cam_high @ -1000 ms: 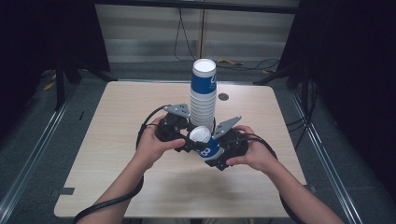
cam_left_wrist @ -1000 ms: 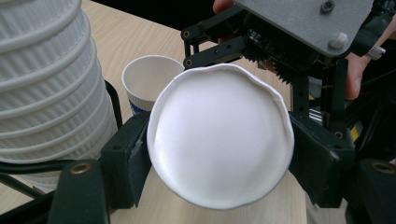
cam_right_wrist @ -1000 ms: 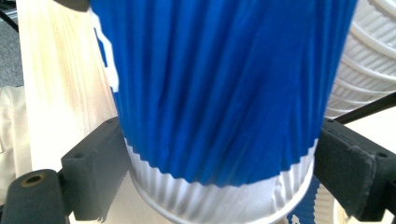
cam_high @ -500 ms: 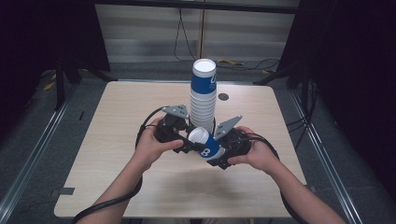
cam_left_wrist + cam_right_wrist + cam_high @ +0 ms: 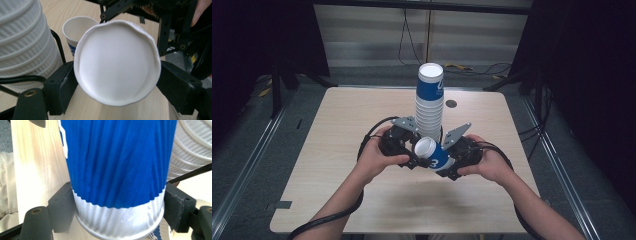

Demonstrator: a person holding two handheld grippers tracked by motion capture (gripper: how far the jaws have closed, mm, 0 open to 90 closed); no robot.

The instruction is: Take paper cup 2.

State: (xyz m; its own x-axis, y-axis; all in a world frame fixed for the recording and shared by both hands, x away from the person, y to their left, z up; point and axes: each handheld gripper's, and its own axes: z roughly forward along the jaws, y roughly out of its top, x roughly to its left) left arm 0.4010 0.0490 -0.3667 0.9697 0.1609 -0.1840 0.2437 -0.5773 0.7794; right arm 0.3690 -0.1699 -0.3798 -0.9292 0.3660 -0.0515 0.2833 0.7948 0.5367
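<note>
Little has shifted in the last second: both the left gripper (image 5: 412, 159) and right gripper (image 5: 447, 165) stay clamped on the blue cup (image 5: 433, 154), near the cup stack (image 5: 430, 107), so its pull-apart seems unfinished.

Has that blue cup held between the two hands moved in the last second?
No. The blue cup sits as before, just in front of the tall cup stack.

The blue cup (image 5: 117, 170) runs off the frame's top in the right gripper view; the white cup stack (image 5: 22, 42) is cropped upper left in the left gripper view.
</note>
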